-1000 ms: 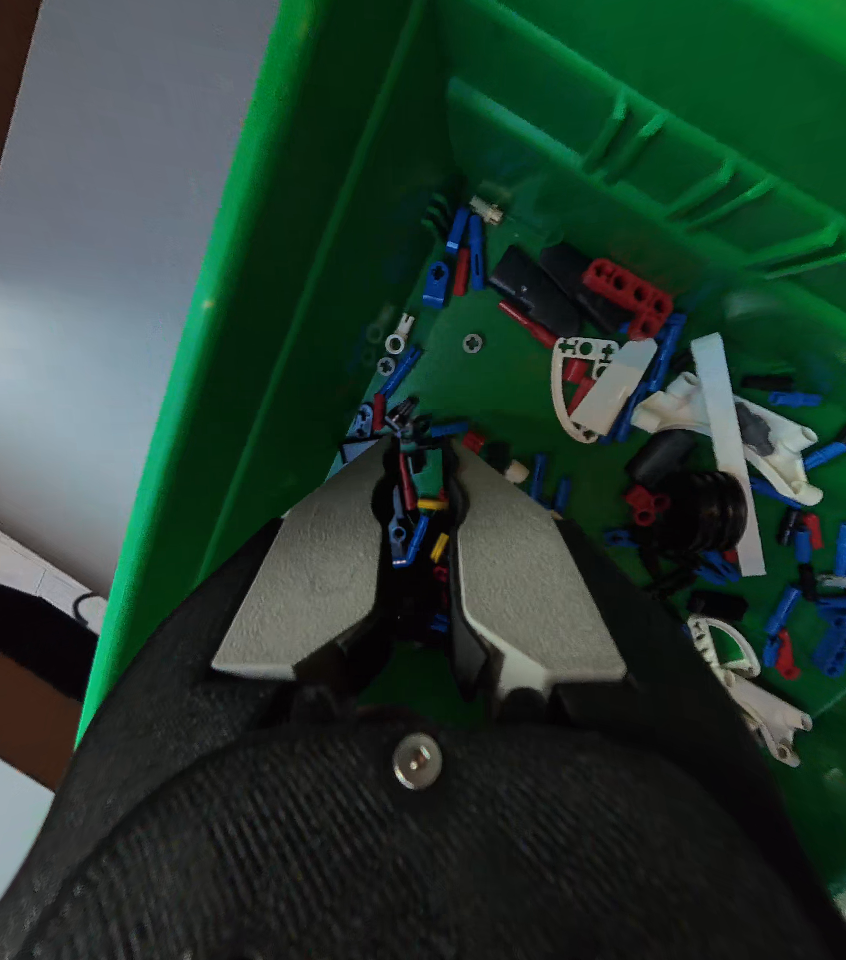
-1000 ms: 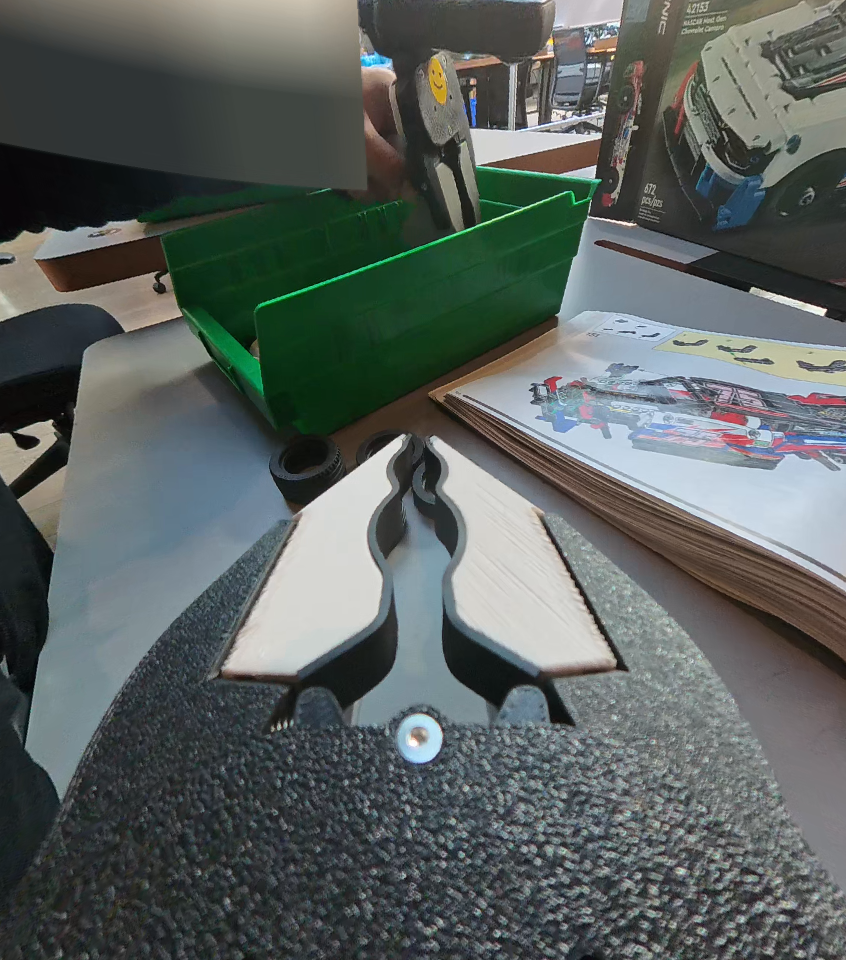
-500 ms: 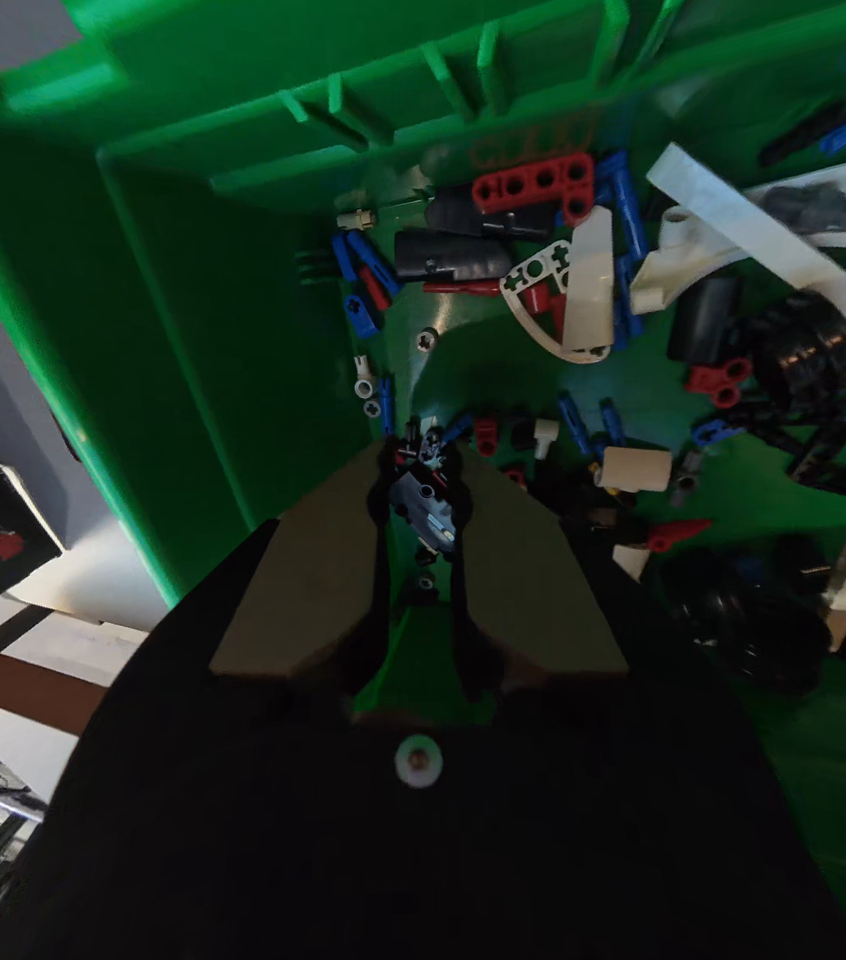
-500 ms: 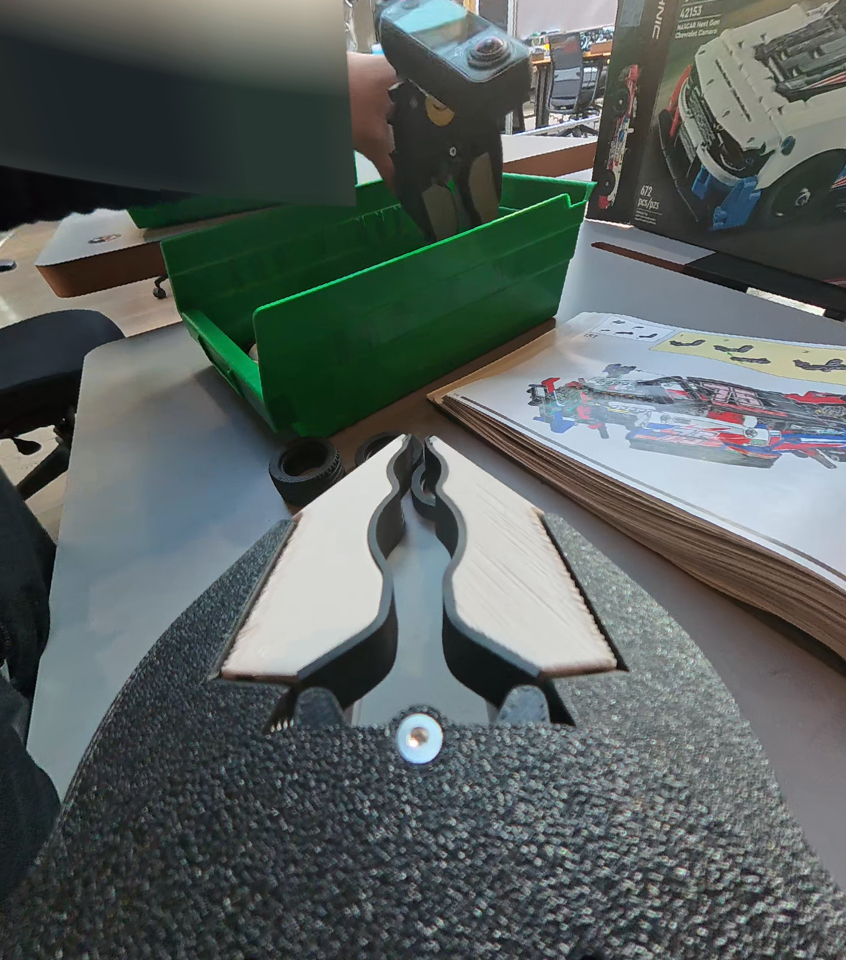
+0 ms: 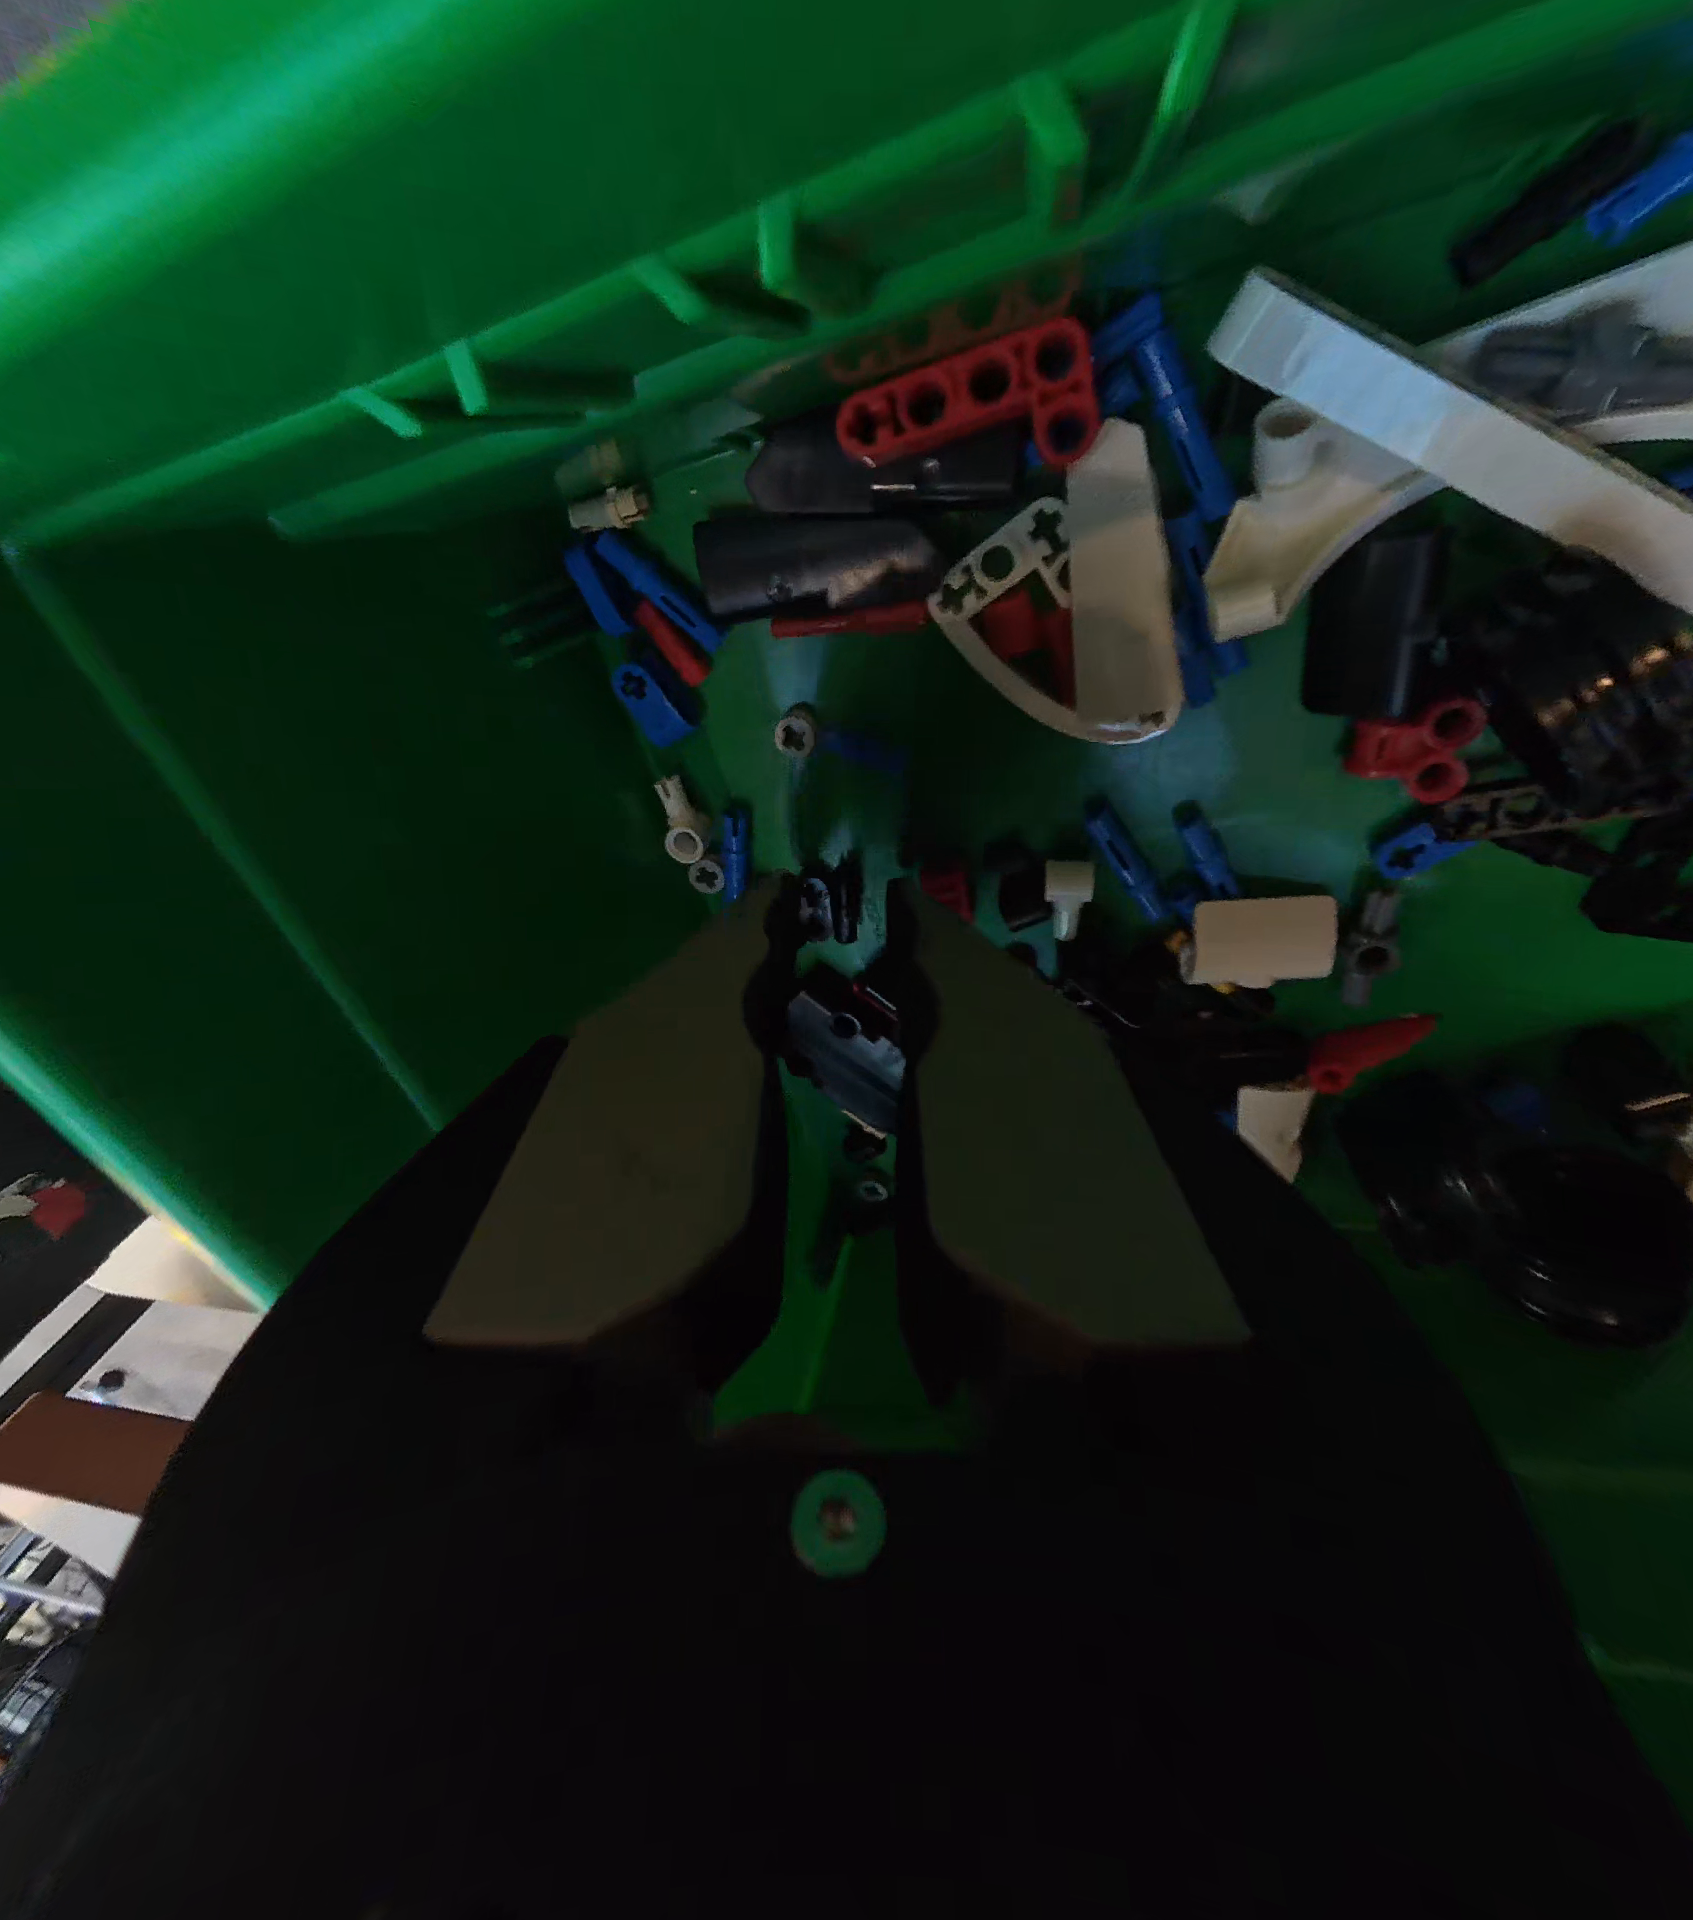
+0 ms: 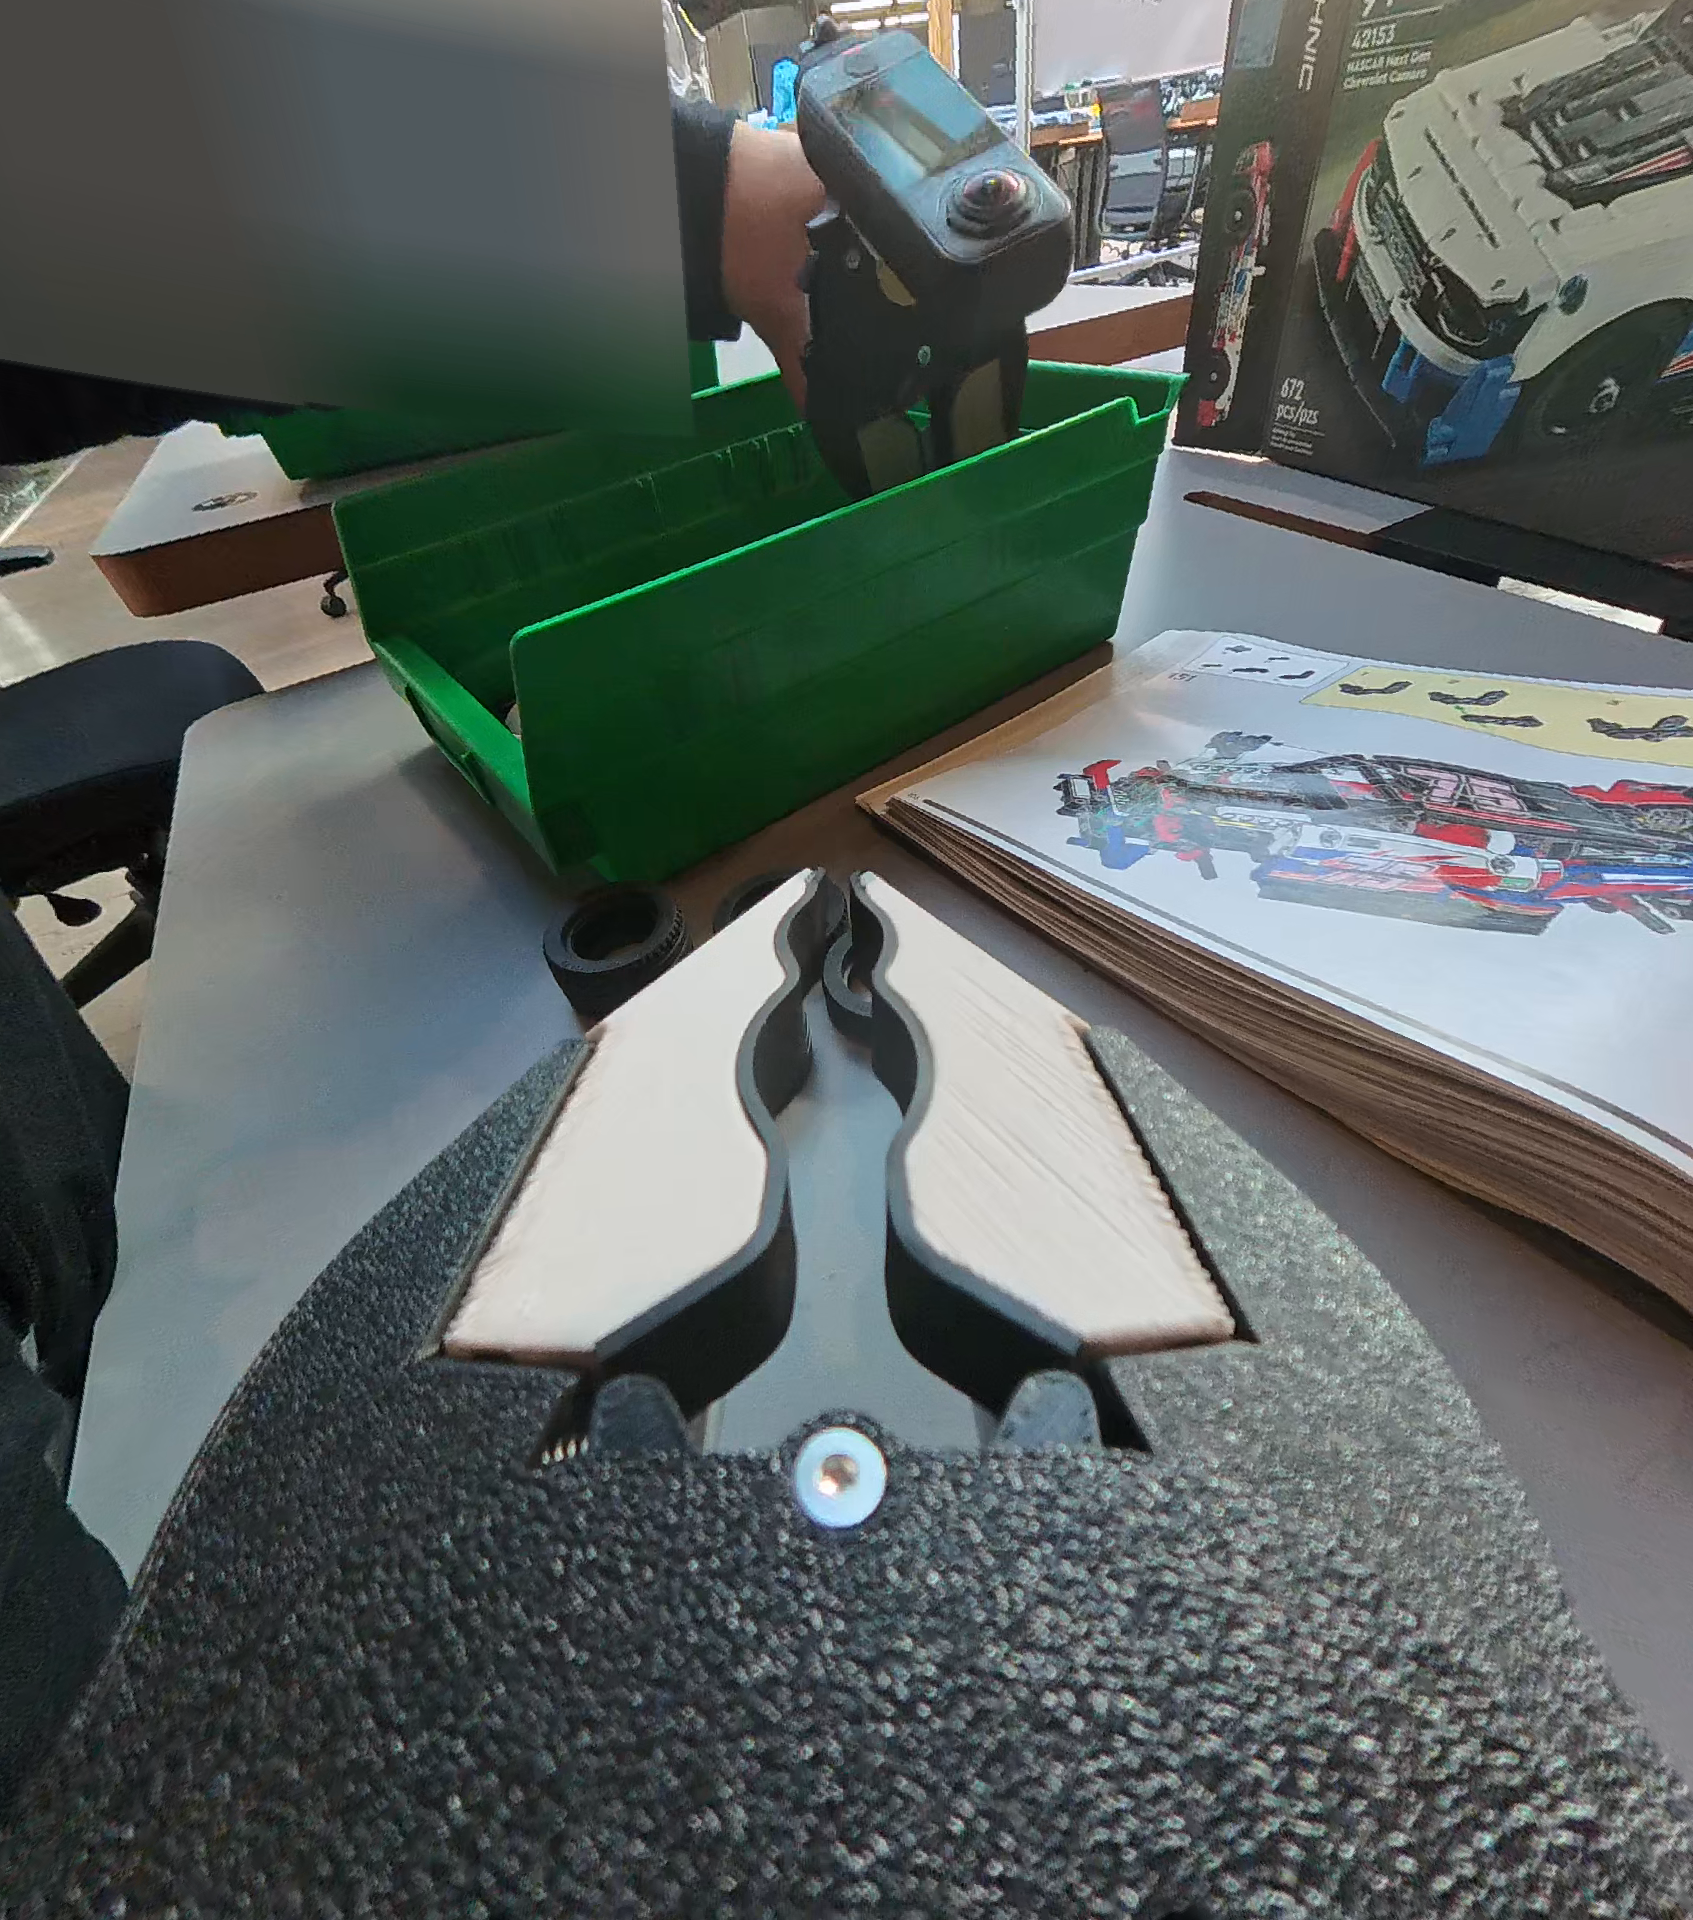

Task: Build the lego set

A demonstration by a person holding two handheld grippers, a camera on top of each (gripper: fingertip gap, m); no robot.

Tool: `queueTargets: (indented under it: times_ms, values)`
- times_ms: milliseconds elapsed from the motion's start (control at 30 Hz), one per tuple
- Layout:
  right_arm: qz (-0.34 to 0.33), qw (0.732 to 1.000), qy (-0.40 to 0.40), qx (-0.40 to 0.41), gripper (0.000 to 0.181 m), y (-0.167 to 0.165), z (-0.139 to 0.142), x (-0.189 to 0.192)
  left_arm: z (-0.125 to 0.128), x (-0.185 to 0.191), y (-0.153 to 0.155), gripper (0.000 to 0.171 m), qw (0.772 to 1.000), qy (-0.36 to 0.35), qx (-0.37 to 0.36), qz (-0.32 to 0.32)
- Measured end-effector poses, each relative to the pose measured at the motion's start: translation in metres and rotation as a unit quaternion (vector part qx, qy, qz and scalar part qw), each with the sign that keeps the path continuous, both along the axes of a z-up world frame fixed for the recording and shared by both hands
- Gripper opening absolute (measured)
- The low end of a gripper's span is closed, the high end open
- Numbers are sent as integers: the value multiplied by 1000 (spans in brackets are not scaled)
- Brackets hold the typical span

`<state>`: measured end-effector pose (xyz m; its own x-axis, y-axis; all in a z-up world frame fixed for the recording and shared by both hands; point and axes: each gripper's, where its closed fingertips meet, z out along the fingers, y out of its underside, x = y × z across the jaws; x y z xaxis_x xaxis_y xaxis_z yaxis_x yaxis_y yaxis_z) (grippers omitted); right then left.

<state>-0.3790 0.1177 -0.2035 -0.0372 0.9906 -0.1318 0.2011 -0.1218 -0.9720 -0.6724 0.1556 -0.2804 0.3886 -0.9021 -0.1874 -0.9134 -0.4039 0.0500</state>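
Left wrist view: left claw [image 5: 840, 914] reaches down into the green bin [image 5: 322, 436], over the loose lego pieces [image 5: 1029, 665] on its floor.
Step in hand: judged to be part selection, a piece being picked from the bin for the build.
Left claw state: fingers parted a narrow way, not pressed together. A small grey-and-black piece [image 5: 847, 1049] lies in the gap between them. Whether the pads bear on it or it merely lies beneath cannot be told; the frame is dark and smeared.
Task's things: pieces lie mostly from 12 to 3 o'clock of the claw tips: a red beam [image 5: 967, 400], white panels, blue pins, black tyres.
Right wrist view: right claw [image 6: 837, 904] sits low over the bench [image 6: 302, 935], fingers nearly together with a thin slot between, nothing gripped. A black tyre [image 6: 618, 940] lies at its 10 o'clock.
Reference: open instruction booklet [image 6: 1444, 935] at 2 o'clock; the bin at 12 o'clock.
Next move calls for: a firm closure on one piece only, then a straight lift clear of its neighbours.
Risk: small neighbouring pins may be caught with it.
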Motion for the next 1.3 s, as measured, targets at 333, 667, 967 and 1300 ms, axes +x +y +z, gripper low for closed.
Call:
queueTargets:
  times_ms: [333, 667, 967, 1300]
  values:
    - [1, 1000, 3, -3, 3, 0, 1, 1, 3, 37, 5, 18, 992, -115, 12, 45]
    - [1, 1000, 4, -4, 2, 0, 1, 1, -5, 41, 3, 8, 987, -130, -2, 96]
    - [2, 1000, 6, -3, 1, 0, 2, 1, -5, 34, 5, 2, 979, -119, 12, 165]
    - [6, 1000, 20, 10, 4, -3, 6, 3, 10, 29, -5, 1, 974, -117, 52, 187]
